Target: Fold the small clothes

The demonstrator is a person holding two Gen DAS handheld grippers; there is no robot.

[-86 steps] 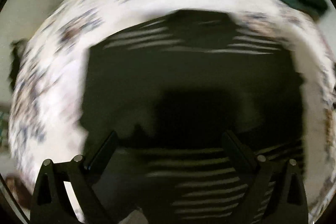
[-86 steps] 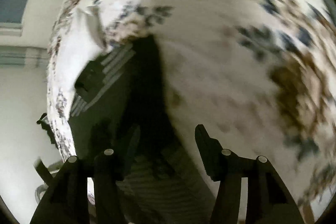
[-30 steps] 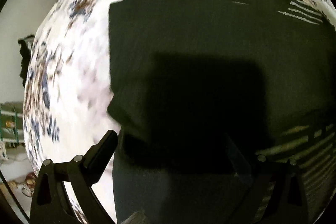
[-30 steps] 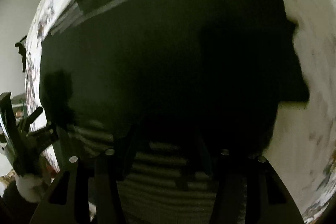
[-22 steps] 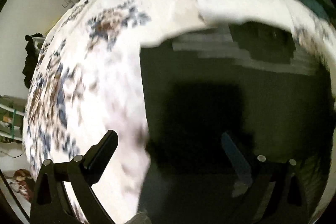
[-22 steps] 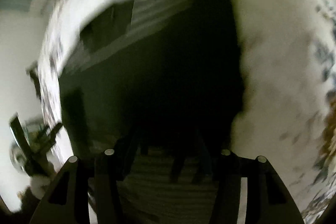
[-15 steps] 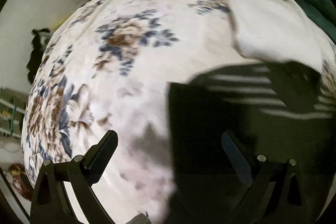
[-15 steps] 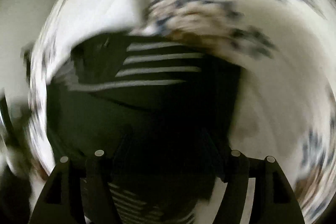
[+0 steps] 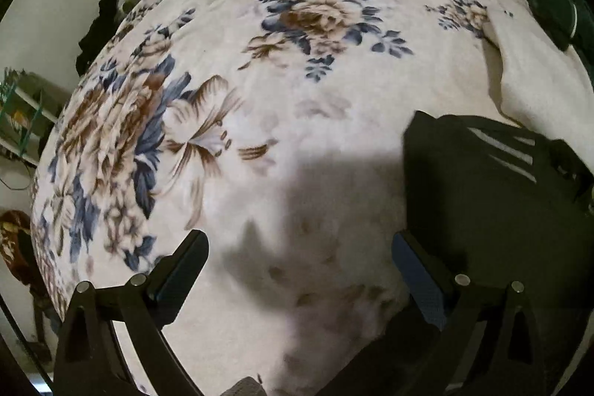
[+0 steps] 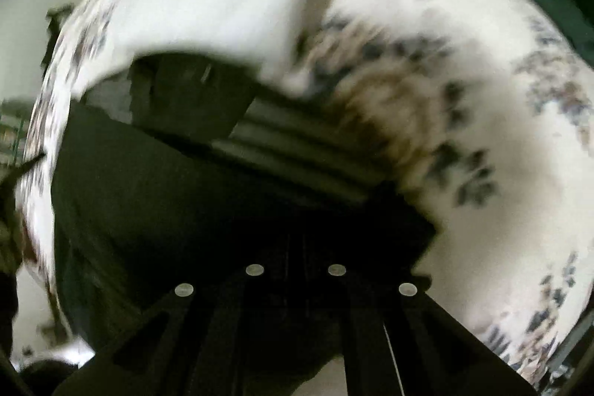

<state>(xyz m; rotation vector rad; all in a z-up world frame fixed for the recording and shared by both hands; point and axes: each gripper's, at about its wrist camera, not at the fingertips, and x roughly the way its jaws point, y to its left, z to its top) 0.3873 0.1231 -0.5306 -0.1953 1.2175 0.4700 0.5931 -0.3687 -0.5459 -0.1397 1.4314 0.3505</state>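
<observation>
A dark garment with pale stripes (image 9: 482, 203) lies folded flat on the flowered blanket (image 9: 315, 91), at the right of the left wrist view. My left gripper (image 9: 297, 242) hangs open over bare blanket to the garment's left, its right finger (image 9: 415, 270) at the garment's edge and nothing between the fingers. In the blurred right wrist view the garment (image 10: 148, 210) fills the lower left. My right gripper (image 10: 295, 247) points down over its right part with its fingers together. Shadow there hides whether any cloth is pinched.
A white cloth (image 9: 538, 80) lies just beyond the garment, and a dark green garment (image 9: 557, 6) is bunched at the far right of the bed. Left of the bed's edge are a wall, a shelf (image 9: 22, 106) and dark hanging clothes (image 9: 100, 25).
My left gripper has slid left off the garment to bare blanket, still open. The right gripper's fingers, apart over the garment a moment ago, have come together and its view has swung.
</observation>
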